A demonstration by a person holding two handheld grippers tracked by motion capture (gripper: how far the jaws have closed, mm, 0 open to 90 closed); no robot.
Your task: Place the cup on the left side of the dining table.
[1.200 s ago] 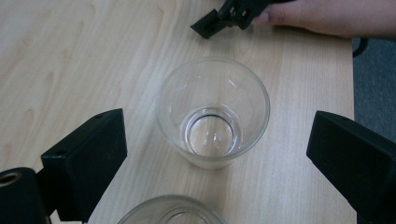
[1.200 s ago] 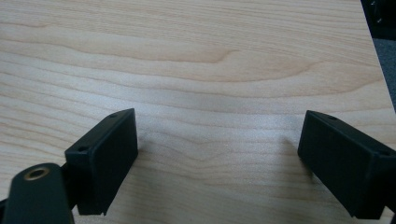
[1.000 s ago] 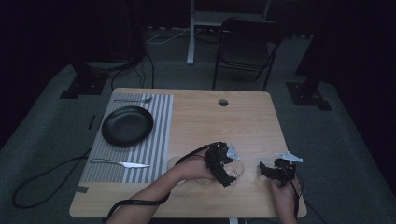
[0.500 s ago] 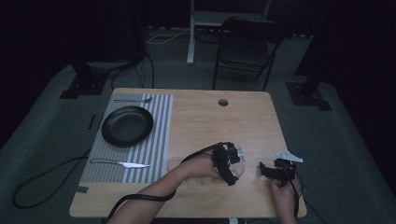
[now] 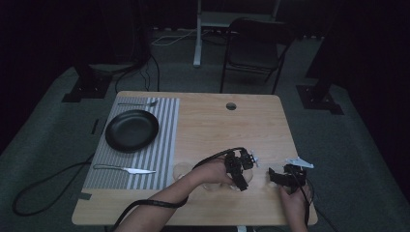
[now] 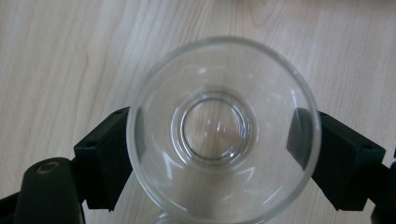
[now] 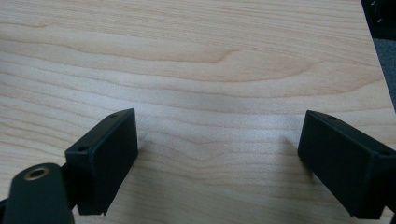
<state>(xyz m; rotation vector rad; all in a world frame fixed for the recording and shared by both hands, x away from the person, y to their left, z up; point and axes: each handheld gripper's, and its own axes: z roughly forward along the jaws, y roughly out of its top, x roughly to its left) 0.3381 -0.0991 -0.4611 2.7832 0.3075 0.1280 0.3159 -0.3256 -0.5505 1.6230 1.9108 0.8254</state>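
The left gripper (image 6: pixel 224 154) has its two black fingers (image 6: pixel 109 158) on both sides of a clear round glass cup (image 6: pixel 223 130). The fingers press against the cup's wall, so the cup looks held, seen from above with its rim wide and its thick base in the middle. The cup is over the near right part of the light wooden desk (image 5: pixel 208 121), and from these pictures one cannot tell if it stands on the wood or is lifted a little.

The right gripper (image 7: pixel 217 163) has its fingers (image 7: pixel 105 158) spread wide with nothing between them, just bare wood below. In the high view it sits just to the right of the left gripper (image 5: pixel 239 166), near the desk's right edge.

Farther left lie a grey striped cloth mat (image 5: pixel 167 145), a black round plate (image 5: pixel 131 130), a silver knife (image 5: pixel 124 169) and a silver fork (image 5: pixel 138 103).

To do this step well, the hand should likely keep the squeeze even and gentle, since glass is slippery. The cup should stay straight up and move slowly.
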